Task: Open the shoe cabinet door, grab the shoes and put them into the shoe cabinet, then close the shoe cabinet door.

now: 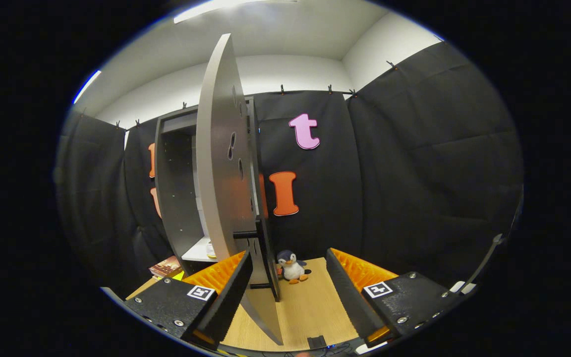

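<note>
The grey shoe cabinet (pixel 174 198) stands ahead on the left, with its interior dark and a white shelf (pixel 197 252) low inside. Its grey door (pixel 223 173) is swung out toward me, edge-on, with several holes in its face. The door's lower part runs down just inside my left finger (pixel 233 292). My gripper (pixel 288 263) is open, the fingers wide apart, and the door's edge stands between them near the left one. I cannot tell whether the left finger touches the door.
A small plush penguin (pixel 291 266) sits on the wooden floor (pixel 310 307) just right of the cabinet, beyond my fingers. Some books (pixel 166 267) lie on the floor left of the cabinet. Black cloth walls close in behind and to the right.
</note>
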`<state>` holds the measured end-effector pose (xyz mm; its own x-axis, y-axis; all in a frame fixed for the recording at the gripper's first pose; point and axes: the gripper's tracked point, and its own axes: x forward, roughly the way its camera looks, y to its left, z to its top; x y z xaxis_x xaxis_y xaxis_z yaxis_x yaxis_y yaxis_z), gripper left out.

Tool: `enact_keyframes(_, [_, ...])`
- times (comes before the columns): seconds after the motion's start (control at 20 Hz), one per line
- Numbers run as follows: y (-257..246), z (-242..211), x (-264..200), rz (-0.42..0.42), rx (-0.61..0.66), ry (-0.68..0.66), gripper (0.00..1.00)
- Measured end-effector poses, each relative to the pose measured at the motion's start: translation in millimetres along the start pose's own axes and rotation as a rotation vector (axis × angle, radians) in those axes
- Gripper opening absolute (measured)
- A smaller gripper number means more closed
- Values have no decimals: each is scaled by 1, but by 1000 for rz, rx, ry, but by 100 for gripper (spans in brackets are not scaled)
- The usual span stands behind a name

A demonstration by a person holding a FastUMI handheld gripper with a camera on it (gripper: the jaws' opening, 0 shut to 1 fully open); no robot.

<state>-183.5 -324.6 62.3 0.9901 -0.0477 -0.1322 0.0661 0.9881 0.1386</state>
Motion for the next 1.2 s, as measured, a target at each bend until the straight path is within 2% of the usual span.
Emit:
enact_keyframes(0.45, [14,-6,13,46,-21,-4,91])
enact_keyframes(0.9, [84,-10,10,218,-16,-3,90])
enact_keyframes(1.2, [141,-16,23,273,-22,-7,90])
